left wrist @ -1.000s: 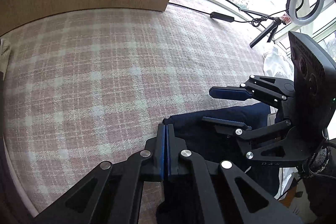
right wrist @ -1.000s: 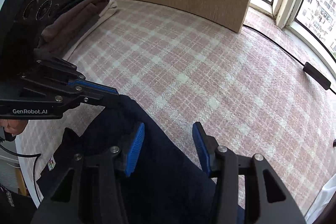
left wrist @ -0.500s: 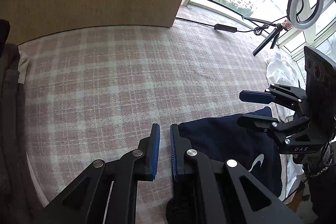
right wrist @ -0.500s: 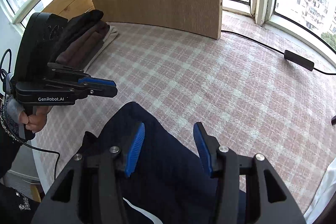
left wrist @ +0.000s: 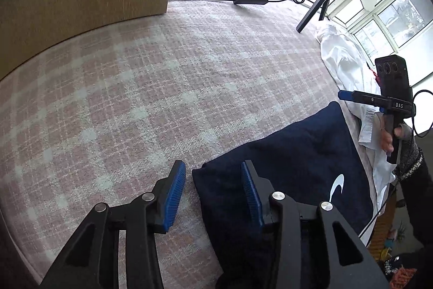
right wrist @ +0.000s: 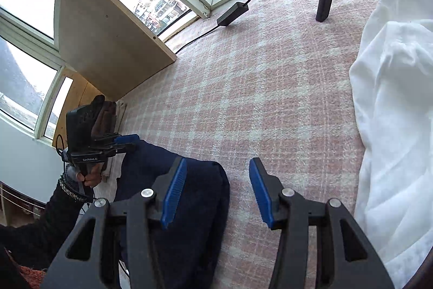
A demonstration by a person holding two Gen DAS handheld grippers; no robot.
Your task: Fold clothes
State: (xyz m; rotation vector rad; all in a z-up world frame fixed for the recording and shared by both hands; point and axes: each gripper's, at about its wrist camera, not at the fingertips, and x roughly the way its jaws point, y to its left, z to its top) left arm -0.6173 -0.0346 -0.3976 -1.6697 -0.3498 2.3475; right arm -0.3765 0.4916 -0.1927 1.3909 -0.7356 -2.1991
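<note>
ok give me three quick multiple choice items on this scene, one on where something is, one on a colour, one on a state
1. Where does the white garment lie in the right wrist view?
A. right of the navy garment
B. under the wooden board
C. on the dark pile

2. What colour are the gripper pads?
A. red
B. blue
C. green

3. How is the left gripper?
A. clamped on the cloth
B. jaws apart, gripping nothing
C. out of view

Key: 1 A, it lies along the right edge, across bare plaid cloth from the navy garment. 2 B, blue ribbed pads show. 3 B, the jaws are opening over the garment's corner, pads clear.
</note>
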